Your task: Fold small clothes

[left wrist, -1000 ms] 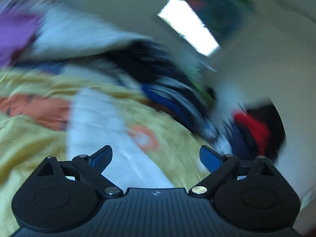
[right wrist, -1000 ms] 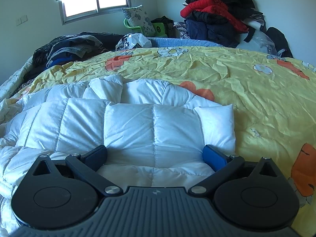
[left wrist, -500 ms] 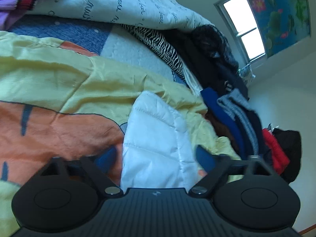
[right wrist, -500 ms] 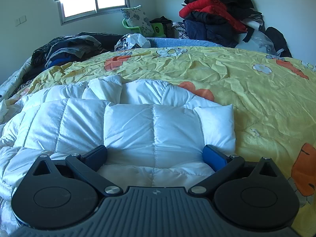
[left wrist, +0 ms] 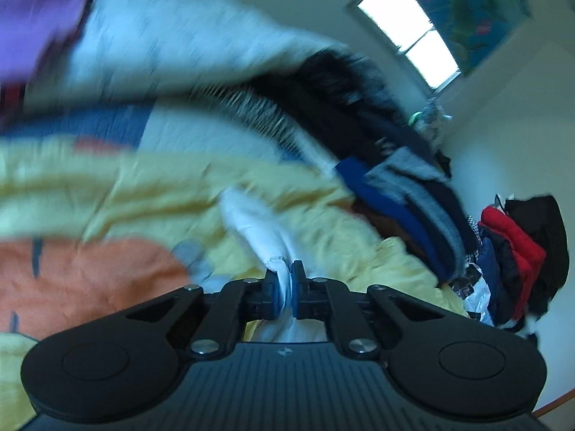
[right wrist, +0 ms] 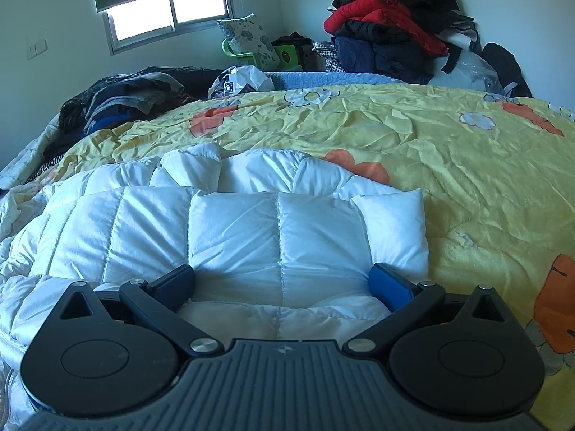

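The left gripper (left wrist: 285,289) had its jaws drawn together on a bunched end of the white puffer jacket (left wrist: 264,230), having just been closing, with the white fabric pinched between the blue pads (left wrist: 295,289). From that clamp the strip of jacket ran up and slightly left across the yellow flowered bedspread (left wrist: 143,194); the left wrist view was blurred, so finer detail could not be told.

The right gripper (right wrist: 282,282) stood with its jaws wide apart over the jacket (right wrist: 233,230), one finger to each side of a quilted panel; whether the fingertips pressed the fabric could not be told.

In the right wrist view the single jacket lay on the near part of the bed, its long axis running left to right, with the quilted stitch lines running away from the camera. One garment was being worked and two grippers were seen. One pile of dark clothes (right wrist: 129,97) lay at the far left edge of the bedspread (right wrist: 449,151), and a second pile with a red jacket (right wrist: 381,14) rose against the wall at the far right. One window (right wrist: 169,10) showed in the back wall.
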Motion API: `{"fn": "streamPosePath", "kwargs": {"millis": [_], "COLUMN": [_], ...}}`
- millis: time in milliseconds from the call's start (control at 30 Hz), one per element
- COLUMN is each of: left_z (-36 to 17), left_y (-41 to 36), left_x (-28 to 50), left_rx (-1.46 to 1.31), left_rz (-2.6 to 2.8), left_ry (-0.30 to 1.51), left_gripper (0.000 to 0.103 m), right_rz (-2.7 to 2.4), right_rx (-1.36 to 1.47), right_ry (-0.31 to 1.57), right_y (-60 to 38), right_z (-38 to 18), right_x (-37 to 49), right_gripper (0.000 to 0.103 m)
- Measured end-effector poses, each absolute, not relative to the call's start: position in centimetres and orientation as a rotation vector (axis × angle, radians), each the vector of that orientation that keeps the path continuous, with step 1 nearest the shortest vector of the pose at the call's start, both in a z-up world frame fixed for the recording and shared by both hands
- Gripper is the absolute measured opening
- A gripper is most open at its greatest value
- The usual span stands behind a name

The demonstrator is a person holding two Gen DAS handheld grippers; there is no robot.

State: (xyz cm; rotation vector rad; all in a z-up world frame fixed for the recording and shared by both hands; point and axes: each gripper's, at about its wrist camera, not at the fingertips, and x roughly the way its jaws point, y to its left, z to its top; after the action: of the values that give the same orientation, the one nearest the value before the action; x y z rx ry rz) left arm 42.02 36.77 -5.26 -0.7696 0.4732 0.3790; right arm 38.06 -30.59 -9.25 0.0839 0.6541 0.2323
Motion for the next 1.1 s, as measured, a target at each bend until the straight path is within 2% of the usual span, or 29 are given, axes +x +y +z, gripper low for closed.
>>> {"fn": "streamPosePath", "kwargs": {"millis": [100,200,300,467,600,667,700,733,767,800,833,1000,1100], "left_z": [0.0,4.5,5.1,-0.6,-4.6,-5.1,-5.2,-5.3,-5.2,-5.3,-5.4,-5.3,-5.6], "left_y": [31.3,22.6,12.8,2.7,0.8,0.8,1.0,1.4,1.6,1.9,2.2,2.5,5.3], "left_x": [40.7,37.5,33.7,30.9,31.3,30.6,29.9,29.3,28.5,28.0,27.3,23.3,22.0], "left_rx": [-0.545,-0.244,0.059,0.145,0.039,-0.012,-0.044,-0.080,-0.114,-0.140,-0.154,-0.148,-0.338], "left_rz": [0.319,0.203,0.059,-0.215,-0.232,-0.253,-0.280,-0.302,-0.307,-0.299,-0.285,-0.158,-0.089], "left_ry": [0.372,0.235,0.144,0.354,0.570,0.600,0.606,0.615,0.621,0.617,0.600,0.463,0.453], "left_gripper": [0.006,0.006,0.006,0.007,0.007,0.010,0.016,0.030,0.039,0.066,0.087,0.089,0.089], "right_rz": [0.234,0.236,0.238,0.238,0.239,0.239,0.239,0.239,0.239,0.239,0.239,0.231,0.222], "right_rx": [0.091,0.098,0.102,0.107,0.110,0.111,0.111,0.110,0.110,0.110,0.110,0.089,0.057], "right_ry": [0.653,0.651,0.650,0.649,0.649,0.649,0.648,0.649,0.649,0.649,0.649,0.653,0.663], "right_y": [-30.7,-30.8,-30.8,-30.9,-30.9,-30.9,-30.9,-30.9,-30.9,-31.0,-31.0,-30.7,-30.3], "right_z": [-9.2,-9.2,-9.2,-9.2,-9.2,-9.2,-9.2,-9.2,-9.2,-9.2,-9.2,-9.1,-9.1], "right_x": [38.1,38.0,38.0,37.9,37.9,37.9,37.9,37.9,37.9,37.9,37.9,37.9,38.0], "right_gripper": [0.100,0.100,0.100,0.100,0.100,0.100,0.100,0.100,0.100,0.100,0.100,0.099,0.100]}}
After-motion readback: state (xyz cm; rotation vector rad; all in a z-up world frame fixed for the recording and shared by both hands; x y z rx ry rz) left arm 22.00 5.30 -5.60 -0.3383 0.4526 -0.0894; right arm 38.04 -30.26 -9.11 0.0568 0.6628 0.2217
